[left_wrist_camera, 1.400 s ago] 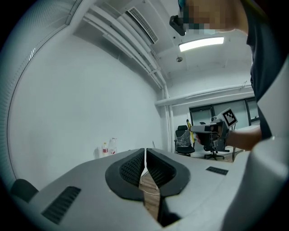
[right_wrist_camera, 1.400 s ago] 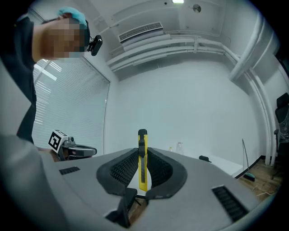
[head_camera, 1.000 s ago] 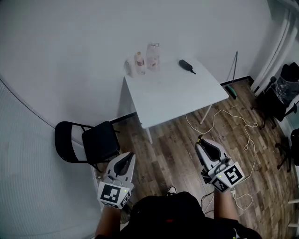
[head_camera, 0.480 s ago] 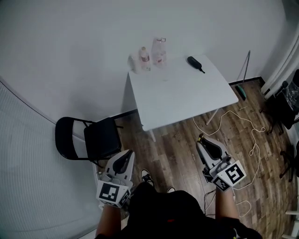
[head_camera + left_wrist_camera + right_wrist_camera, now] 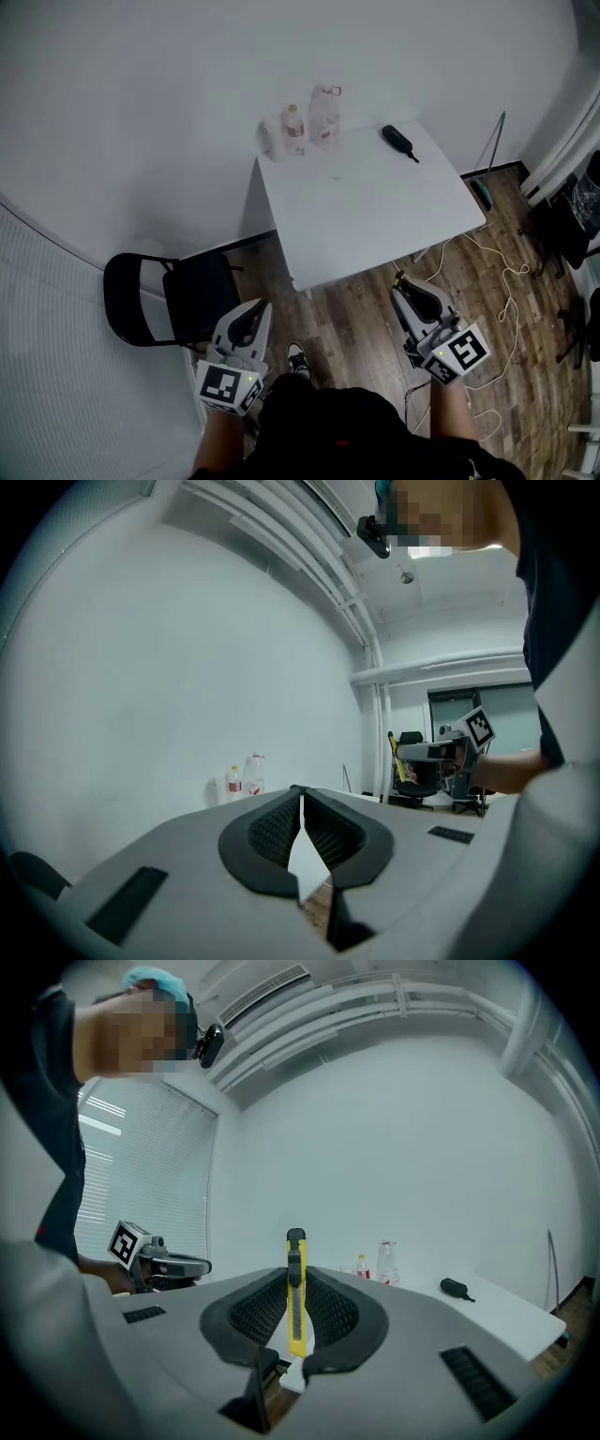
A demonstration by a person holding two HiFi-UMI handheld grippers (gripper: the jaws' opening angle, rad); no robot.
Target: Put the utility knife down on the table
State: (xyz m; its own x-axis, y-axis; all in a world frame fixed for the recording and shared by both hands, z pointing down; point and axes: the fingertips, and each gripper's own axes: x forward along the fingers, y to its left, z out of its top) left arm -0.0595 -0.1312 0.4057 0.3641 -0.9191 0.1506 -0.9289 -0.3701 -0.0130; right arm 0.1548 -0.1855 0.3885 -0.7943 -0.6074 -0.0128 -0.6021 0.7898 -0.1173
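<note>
My right gripper [image 5: 403, 284] is shut on a yellow utility knife [image 5: 296, 1290], which stands upright between the jaws with its black tip above them [image 5: 398, 277]. It hovers over the wood floor just short of the near edge of the white table [image 5: 375, 225]. My left gripper [image 5: 255, 314] is shut with nothing in it, held low beside the black folding chair [image 5: 178, 295]. In the left gripper view the left gripper [image 5: 301, 803] shows its jaws pressed together, and the right gripper [image 5: 441, 752] with the knife appears at the right.
On the table's far side stand two plastic bottles [image 5: 311, 120] and a small cup [image 5: 269, 139]; a black brush-like object [image 5: 398, 142] lies at the far right corner. A white cable [image 5: 497, 281] loops over the floor to the right. A dark chair and bags [image 5: 577, 220] sit at the right edge.
The view has moved forward, so the table sits closer and lower in frame. Both grippers keep the same pose, and the knife stays clamped in the right one.
</note>
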